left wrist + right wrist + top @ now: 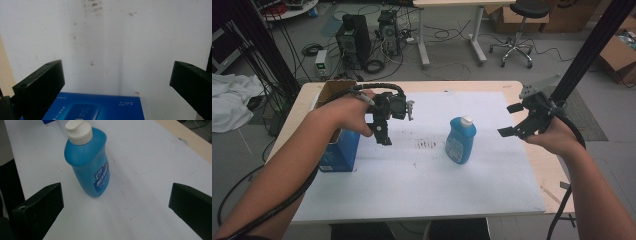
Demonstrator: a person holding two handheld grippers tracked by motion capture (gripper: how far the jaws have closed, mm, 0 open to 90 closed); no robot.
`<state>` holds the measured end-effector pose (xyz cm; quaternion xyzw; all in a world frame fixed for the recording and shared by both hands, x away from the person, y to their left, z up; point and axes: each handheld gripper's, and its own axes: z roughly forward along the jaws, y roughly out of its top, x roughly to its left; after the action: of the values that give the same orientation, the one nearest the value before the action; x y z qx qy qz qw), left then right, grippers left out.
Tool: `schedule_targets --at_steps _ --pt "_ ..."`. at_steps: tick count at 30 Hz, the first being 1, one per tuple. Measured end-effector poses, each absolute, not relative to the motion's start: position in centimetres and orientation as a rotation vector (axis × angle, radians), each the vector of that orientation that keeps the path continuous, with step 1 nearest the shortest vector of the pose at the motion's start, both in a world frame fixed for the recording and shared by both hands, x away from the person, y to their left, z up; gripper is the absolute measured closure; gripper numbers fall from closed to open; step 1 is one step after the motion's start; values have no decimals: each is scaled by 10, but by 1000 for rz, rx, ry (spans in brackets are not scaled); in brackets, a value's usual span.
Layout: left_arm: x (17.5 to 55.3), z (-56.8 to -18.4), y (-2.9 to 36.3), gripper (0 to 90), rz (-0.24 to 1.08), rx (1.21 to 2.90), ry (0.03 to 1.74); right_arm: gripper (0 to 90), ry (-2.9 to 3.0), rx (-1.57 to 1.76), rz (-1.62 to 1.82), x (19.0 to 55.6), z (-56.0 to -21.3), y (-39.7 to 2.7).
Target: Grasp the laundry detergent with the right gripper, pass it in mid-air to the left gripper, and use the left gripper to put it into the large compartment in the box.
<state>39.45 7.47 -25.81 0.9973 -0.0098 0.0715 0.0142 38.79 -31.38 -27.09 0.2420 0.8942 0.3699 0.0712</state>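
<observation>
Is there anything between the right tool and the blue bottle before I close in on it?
Nothing visible stands between them. The right tool is open and aimed at the blue bottle, which stands upright and alone on the white mat. The blue box sits far off at the left edge.

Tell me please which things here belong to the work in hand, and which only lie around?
Part of the work:
- blue bottle, upright on the white mat, ahead of the open right gripper
- blue box, open-topped, beside the open left gripper

Just lying about:
- computer towers on the floor
- stool
- cardboard boxes
- white cloth
</observation>
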Motion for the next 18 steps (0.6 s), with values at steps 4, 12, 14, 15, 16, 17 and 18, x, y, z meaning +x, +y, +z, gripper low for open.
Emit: schedule_targets --at_steps 4,12,14,15,16,17,18 --pt "392 -257 73 1 226 3100 -50 0 2637 746 1173 369 -287 -323" --pt "392 -256 70 1 230 3096 -60 0 2532 824 1203 343 -311 -335" --pt "392 -256 70 1 228 3099 -66 0 2516 831 1210 339 -316 -334" --pt "392 -256 69 1 229 3099 -67 0 2505 832 1215 337 -318 -334" --pt "391 -256 69 1 229 3096 -67 0 2495 834 1232 335 -320 -333" --pt "391 -256 69 1 229 3096 -67 0 2475 832 1246 332 -323 -332" --pt "391 -256 68 1 230 3097 -72 0 2461 834 1258 329 -326 -331"
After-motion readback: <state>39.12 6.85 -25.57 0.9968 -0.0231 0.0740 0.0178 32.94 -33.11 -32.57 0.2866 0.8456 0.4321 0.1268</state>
